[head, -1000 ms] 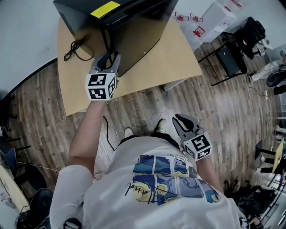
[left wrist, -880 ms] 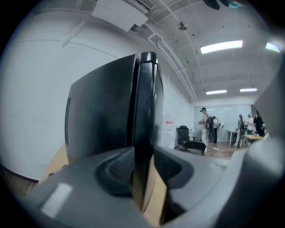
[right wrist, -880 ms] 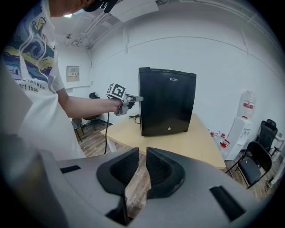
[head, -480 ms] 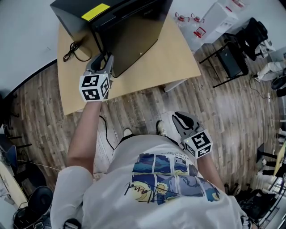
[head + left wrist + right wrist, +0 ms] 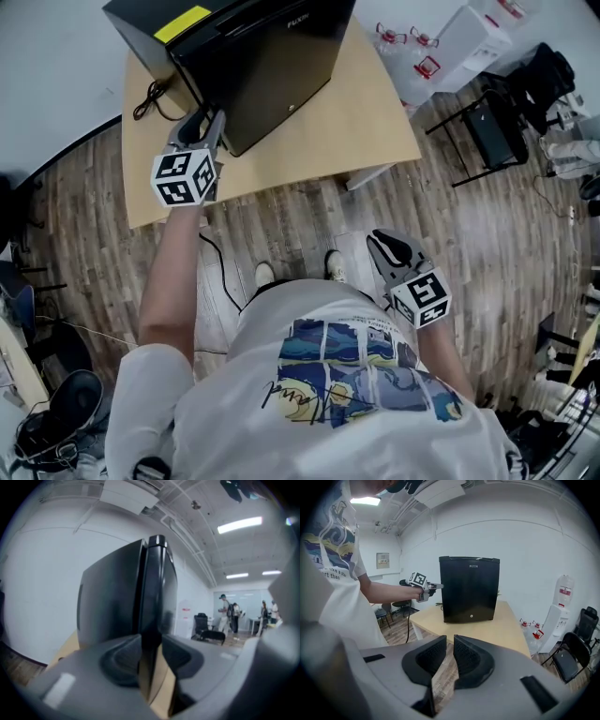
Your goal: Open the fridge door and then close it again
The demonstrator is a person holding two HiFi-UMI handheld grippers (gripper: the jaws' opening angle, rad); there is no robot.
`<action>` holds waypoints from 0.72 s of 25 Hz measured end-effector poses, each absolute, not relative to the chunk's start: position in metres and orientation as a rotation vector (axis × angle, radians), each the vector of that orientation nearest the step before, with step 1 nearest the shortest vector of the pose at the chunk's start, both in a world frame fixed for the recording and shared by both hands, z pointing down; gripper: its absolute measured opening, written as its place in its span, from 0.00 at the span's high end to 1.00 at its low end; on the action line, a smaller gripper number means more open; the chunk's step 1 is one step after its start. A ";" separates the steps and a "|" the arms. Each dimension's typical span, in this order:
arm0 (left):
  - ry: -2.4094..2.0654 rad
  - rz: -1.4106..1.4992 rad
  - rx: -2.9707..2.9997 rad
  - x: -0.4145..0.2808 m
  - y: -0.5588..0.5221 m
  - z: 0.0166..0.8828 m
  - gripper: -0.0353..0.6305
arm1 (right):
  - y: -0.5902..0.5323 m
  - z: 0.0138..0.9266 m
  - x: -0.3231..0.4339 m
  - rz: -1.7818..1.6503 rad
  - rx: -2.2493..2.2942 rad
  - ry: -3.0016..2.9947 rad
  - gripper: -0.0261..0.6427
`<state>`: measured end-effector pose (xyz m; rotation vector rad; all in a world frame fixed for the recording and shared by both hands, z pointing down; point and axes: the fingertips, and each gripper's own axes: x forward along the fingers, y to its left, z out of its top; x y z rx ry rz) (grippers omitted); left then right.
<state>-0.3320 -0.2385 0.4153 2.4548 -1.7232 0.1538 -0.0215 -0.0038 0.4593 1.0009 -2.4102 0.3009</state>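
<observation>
A small black fridge stands on a light wooden table; in the right gripper view the fridge faces me and looks closed or nearly so. My left gripper sits at the door's left edge, also seen from the right gripper view. In the left gripper view the jaws stand a little apart with the dark door edge running down between them. My right gripper hangs low beside the person's body, far from the fridge, its jaws together and empty.
A black cable lies on the table's back left. A white box and red-handled bottles and a black chair stand to the right on the wood floor. Several people stand far off.
The fridge door has swung from well open back toward the body. My left gripper moved left and away with its edge. The right gripper barely moved.
</observation>
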 end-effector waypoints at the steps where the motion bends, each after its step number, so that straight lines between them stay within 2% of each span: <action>1: -1.732 0.151 2.448 -0.332 -0.238 0.415 0.73 | -0.004 0.459 -0.020 0.299 0.992 -2.415 0.89; 18: -1.825 0.214 2.401 -0.278 -0.196 0.414 0.74 | -0.013 0.469 0.007 0.323 0.887 -2.494 0.90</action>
